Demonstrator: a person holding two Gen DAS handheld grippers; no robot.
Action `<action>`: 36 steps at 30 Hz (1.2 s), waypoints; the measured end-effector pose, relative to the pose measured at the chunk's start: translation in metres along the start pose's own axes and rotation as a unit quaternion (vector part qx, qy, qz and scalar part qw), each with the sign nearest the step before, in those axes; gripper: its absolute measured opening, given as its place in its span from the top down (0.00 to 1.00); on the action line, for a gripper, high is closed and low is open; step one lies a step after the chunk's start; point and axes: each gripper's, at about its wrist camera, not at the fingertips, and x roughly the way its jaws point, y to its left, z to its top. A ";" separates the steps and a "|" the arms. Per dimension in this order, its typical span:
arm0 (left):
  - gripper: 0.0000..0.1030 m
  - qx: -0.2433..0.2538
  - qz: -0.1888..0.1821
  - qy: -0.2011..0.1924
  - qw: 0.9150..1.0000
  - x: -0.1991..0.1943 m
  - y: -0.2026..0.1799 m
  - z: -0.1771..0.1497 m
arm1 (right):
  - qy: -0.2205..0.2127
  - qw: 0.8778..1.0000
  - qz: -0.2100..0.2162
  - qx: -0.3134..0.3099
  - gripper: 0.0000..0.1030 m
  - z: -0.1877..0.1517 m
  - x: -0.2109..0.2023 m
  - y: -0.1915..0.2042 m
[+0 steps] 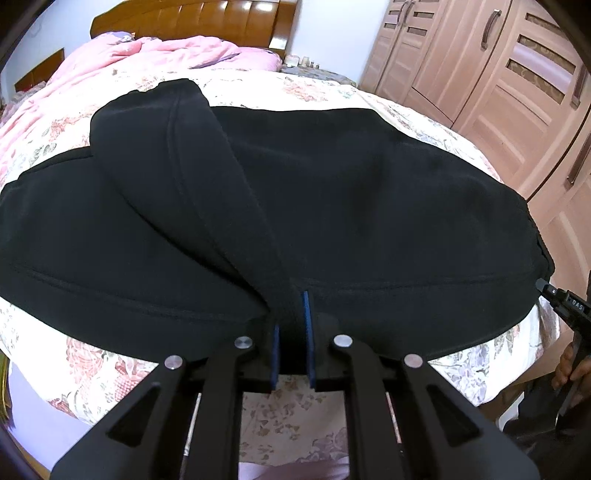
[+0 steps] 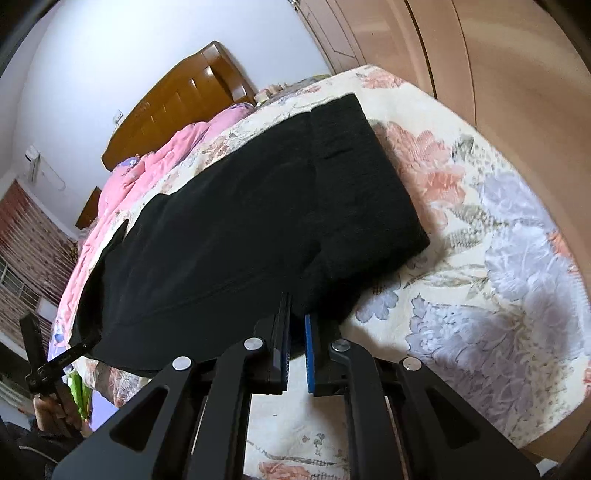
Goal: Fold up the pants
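We find the black fabric pants (image 1: pixel 332 192) spread flat across the floral-print bedspread (image 1: pixel 92 354), 1 leg folded over the other. At the left, the left gripper (image 1: pixel 291 328) is clamped on a bunched fold at the near hem. Further right, the right gripper (image 2: pixel 295 325) pinches the garment's near corner between nearly closed blue pads (image 2: pixel 309 350). A crumpled pink quilt (image 1: pixel 122 62) lies beyond.

pants (image 1: pixel 332 192) on bed (image 1: pixel 325 92) | quilt (image 1: pixel 147 59) behind pants | headboard (image 1: pixel 192 14) behind quilt | wardrobe (image 1: pixel 480 62) right of bed
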 end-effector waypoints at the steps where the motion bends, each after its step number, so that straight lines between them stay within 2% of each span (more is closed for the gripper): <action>1: 0.90 -0.005 -0.002 -0.007 1.000 -0.004 0.000 0.000 | -0.006 1.000 0.002 0.001 0.93 0.001 -0.004 0.002; 3: 0.90 0.000 0.001 -0.017 1.000 -0.010 -0.003 0.003 | -0.006 1.000 0.000 -0.002 0.93 0.002 -0.007 0.003; 7: 0.89 0.006 0.003 0.007 1.000 0.003 -0.001 0.002 | 0.018 1.000 -0.001 0.008 0.93 -0.006 0.005 -0.006; 9: 0.86 0.007 0.003 0.003 1.000 0.003 -0.001 0.001 | 0.010 1.000 0.015 0.024 0.88 -0.006 0.004 -0.008; 10: 0.80 0.009 0.001 0.004 1.000 0.003 -0.002 0.002 | 0.009 0.999 0.035 0.039 0.84 -0.005 0.003 -0.008; 11: 0.58 0.007 -0.004 0.005 1.000 0.002 -0.002 0.002 | 0.011 0.998 0.046 0.045 0.80 -0.005 0.003 -0.008; 12: 0.47 0.003 -0.013 0.004 1.000 0.002 -0.003 0.002 | 0.011 0.997 0.054 0.048 0.77 -0.005 0.003 -0.007; 13: 0.38 -0.004 -0.027 -0.002 1.000 -0.001 -0.003 0.001 | 0.010 0.997 0.065 0.052 0.69 -0.007 0.004 -0.004; 14: 0.38 -0.005 -0.034 -0.004 0.999 -0.001 -0.005 0.001 | 0.012 0.996 0.070 0.053 0.65 -0.008 0.005 -0.003; 16: 0.38 0.001 -0.041 -0.003 0.999 -0.001 -0.010 0.000 | 0.022 0.994 0.088 0.060 0.64 -0.013 0.012 0.004; 18: 0.48 0.012 -0.038 0.000 0.999 0.001 -0.015 -0.002 | 0.029 0.993 0.100 0.051 0.64 -0.018 0.017 0.014; 19: 0.59 0.014 -0.034 0.003 0.999 0.002 -0.016 -0.003 | 0.037 0.993 0.105 0.040 0.64 -0.020 0.021 0.023; 21: 0.68 0.010 -0.032 0.000 0.999 0.002 -0.014 -0.004 | 0.047 0.991 0.117 0.033 0.64 -0.025 0.027 0.034; 22: 0.79 0.006 -0.036 -0.001 0.999 0.001 -0.012 -0.004 | 0.048 0.991 0.122 0.021 0.66 -0.028 0.029 0.043; 23: 0.82 0.005 -0.039 -0.003 0.999 0.000 -0.010 -0.005 | 0.049 0.992 0.120 0.010 0.76 -0.029 0.030 0.049; 25: 0.87 0.006 -0.042 -0.010 0.999 -0.004 -0.009 -0.005 | 0.046 0.992 0.115 -0.002 0.89 -0.030 0.030 0.057; 28: 0.89 0.023 -0.033 -0.025 0.999 -0.017 -0.013 -0.004 | 0.031 0.993 0.115 -0.022 0.92 -0.027 0.013 0.064; 30: 0.89 0.030 -0.029 -0.024 0.999 -0.020 -0.013 -0.002 | 0.040 0.992 0.117 -0.022 0.92 -0.027 0.011 0.065; 33: 0.89 0.023 -0.032 -0.006 0.999 -0.008 -0.009 -0.005 | 0.054 0.994 0.092 -0.024 0.92 -0.035 0.030 0.059; 36: 0.87 0.022 -0.027 -0.006 0.999 0.001 -0.009 -0.009 | 0.057 0.994 0.097 -0.010 0.92 -0.035 0.040 0.054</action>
